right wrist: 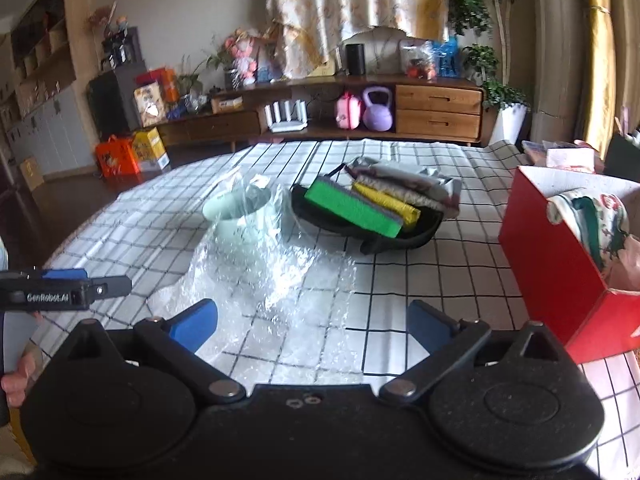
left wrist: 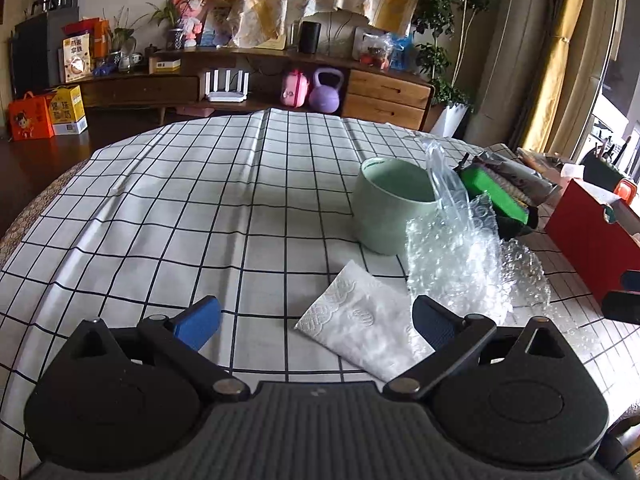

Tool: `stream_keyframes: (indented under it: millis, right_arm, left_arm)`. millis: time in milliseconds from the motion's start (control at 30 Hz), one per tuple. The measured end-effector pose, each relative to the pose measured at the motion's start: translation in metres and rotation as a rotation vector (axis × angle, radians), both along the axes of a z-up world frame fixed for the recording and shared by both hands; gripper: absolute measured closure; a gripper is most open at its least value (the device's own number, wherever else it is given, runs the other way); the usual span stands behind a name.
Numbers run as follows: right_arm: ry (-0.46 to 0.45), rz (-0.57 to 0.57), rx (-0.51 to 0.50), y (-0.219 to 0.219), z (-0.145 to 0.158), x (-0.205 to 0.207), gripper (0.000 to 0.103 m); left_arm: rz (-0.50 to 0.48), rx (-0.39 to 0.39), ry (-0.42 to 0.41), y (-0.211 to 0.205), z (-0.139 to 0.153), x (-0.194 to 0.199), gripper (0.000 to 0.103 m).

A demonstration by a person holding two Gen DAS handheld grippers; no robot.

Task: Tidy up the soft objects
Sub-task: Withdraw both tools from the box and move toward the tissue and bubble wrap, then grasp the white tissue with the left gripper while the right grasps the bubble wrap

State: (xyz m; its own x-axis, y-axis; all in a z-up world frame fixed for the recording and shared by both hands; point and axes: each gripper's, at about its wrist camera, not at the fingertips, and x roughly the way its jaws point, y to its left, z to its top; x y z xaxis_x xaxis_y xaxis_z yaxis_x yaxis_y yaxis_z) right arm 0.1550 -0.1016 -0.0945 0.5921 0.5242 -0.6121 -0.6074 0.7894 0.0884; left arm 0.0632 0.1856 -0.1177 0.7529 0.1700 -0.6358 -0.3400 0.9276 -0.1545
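I hold my left hand-held gripper (left wrist: 316, 322) low over the surface (left wrist: 200, 208) with its fingers spread wide and nothing between them. I keep it this way because the white paper napkin (left wrist: 360, 324) lies just in front of it, and I judge that wide fingers can come down on both sides of such a thin, flat thing. The napkin rests flat on the checked cloth, and its right edge passes under or behind my right-side finger; I cannot tell if they touch. Its long axis runs diagonally, from the corner near the green cup (left wrist: 390, 210) down toward my gripper's right side.

My right hand-held gripper (right wrist: 312, 322) is also spread wide and empty. It hovers above the bubble wrap (right wrist: 280, 280), which is spread loosely across the surface and rises in a crumpled peak against the cup. This sheet has no clear direction; its bulk stretches from the cup toward me.

Behind the wrap, the black tray (right wrist: 400, 236) already carries the green sponge (right wrist: 352, 208), a yellow sponge (right wrist: 386, 202) and some folded cloth, all lying side by side with their long axes pointing the same diagonal way. I think this tray is the collecting place. The red box (right wrist: 552, 264) at the right holds a patterned cloth.
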Motion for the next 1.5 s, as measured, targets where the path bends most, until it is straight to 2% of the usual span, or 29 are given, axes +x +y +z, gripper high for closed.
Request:
stream_keyframes:
  millis: [100, 400, 700, 767, 867, 900, 933, 967, 1033, 1167, 1233, 1333, 1500]
  right_arm:
    - [0.01, 0.033, -0.046, 0.009, -0.013, 0.006, 0.002]
    - [0.113, 0.013, -0.073, 0.02, -0.045, 0.036, 0.006]
    - [0.168, 0.007, -0.087, 0.029, -0.065, 0.051, 0.019]
    - [0.174, 0.011, -0.095, 0.032, -0.069, 0.052, 0.022]
    - [0.178, 0.021, -0.113, 0.035, -0.075, 0.053, 0.027]
    - [0.164, 0.021, -0.116, 0.036, -0.075, 0.051, 0.03]
    - [0.156, 0.021, -0.123, 0.037, -0.075, 0.05, 0.036]
    - [0.147, 0.021, -0.128, 0.037, -0.075, 0.049, 0.04]
    - [0.132, 0.029, -0.134, 0.038, -0.074, 0.046, 0.056]
    - [0.079, 0.068, -0.165, 0.043, -0.072, 0.036, 0.071]
    - [0.048, 0.084, -0.186, 0.045, -0.071, 0.03, 0.083]
    - [0.025, 0.095, -0.186, 0.044, -0.067, 0.025, 0.093]
    - [0.0, 0.076, -0.145, 0.033, -0.055, 0.019, 0.099]
  left_arm:
    - [0.002, 0.001, 0.03, 0.003, -0.012, 0.006, 0.0]
    - [-0.061, 0.013, 0.085, -0.003, -0.038, 0.031, 0.0]
    - [-0.124, 0.056, 0.096, -0.021, -0.05, 0.044, 0.001]
    - [-0.139, 0.072, 0.09, -0.025, -0.05, 0.045, 0.005]
    - [-0.148, 0.1, 0.087, -0.031, -0.05, 0.046, 0.013]
    - [-0.148, 0.114, 0.086, -0.033, -0.049, 0.046, 0.02]
    - [-0.147, 0.129, 0.085, -0.035, -0.049, 0.047, 0.027]
    - [-0.152, 0.132, 0.081, -0.037, -0.048, 0.046, 0.031]
    - [-0.164, 0.132, 0.073, -0.04, -0.047, 0.046, 0.046]
    - [-0.2, 0.15, 0.061, -0.049, -0.046, 0.045, 0.07]
    - [-0.199, 0.157, 0.063, -0.05, -0.045, 0.046, 0.077]
    - [-0.187, 0.141, 0.061, -0.05, -0.042, 0.045, 0.085]
    - [-0.171, 0.096, 0.053, -0.044, -0.036, 0.041, 0.09]
